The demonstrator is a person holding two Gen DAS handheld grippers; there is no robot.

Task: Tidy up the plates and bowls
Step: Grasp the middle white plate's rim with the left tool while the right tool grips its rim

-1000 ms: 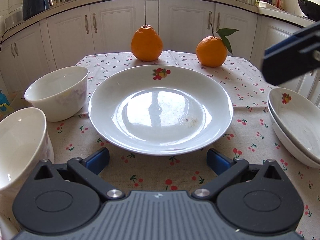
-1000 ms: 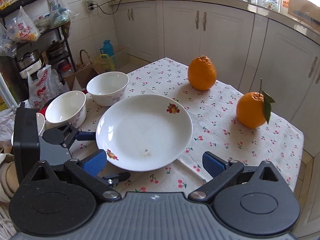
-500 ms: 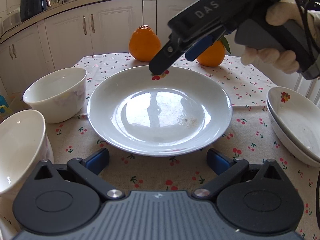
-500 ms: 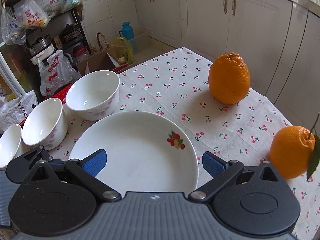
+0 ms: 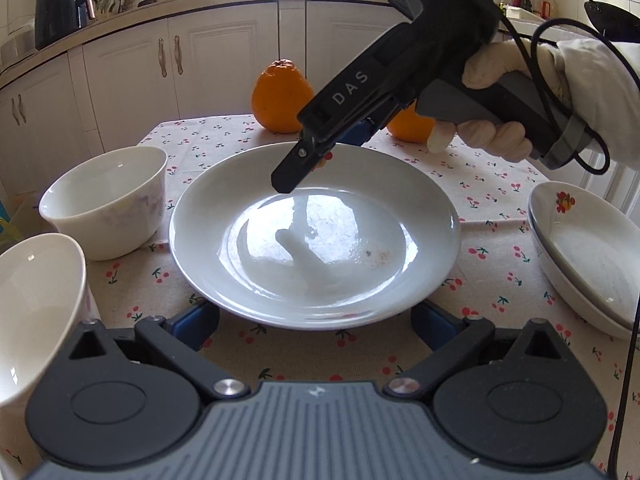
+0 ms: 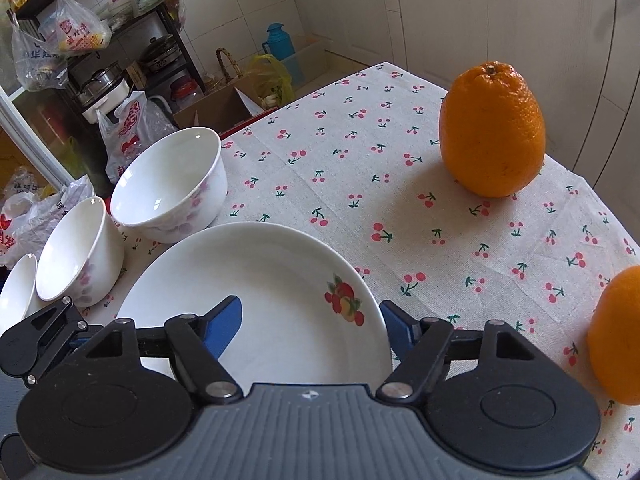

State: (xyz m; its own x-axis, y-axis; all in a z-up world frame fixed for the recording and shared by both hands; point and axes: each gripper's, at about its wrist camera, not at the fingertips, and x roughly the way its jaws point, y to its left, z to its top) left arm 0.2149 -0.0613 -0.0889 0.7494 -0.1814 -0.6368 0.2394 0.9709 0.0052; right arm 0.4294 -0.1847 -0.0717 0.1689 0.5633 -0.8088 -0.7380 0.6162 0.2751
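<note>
A large white plate (image 5: pixel 316 232) with a fruit motif lies in the middle of the cherry-print cloth. My left gripper (image 5: pixel 316 322) stands open at the plate's near edge, a finger on each side; its jaws are closing slightly. A gloved hand holds my right gripper (image 6: pixel 312 320) tilted down over the far rim. One blue pad (image 6: pixel 224 320) is above the plate's inside and the other is just outside the rim. Its jaws are closing, and I see no pad pressing on the rim. Three white bowls (image 6: pixel 168 188) stand in a row to the plate's left.
Two stacked plates (image 5: pixel 588 256) sit at the right of the left wrist view. Two oranges (image 6: pixel 492 128) (image 6: pixel 616 336) stand on the cloth beyond the big plate. Cabinets lie behind the table; bags and a shelf with pots stand on the floor by its edge.
The right gripper came in from the right, dropped over the plate's far rim, and its jaws narrowed around that rim. The left gripper kept its place.
</note>
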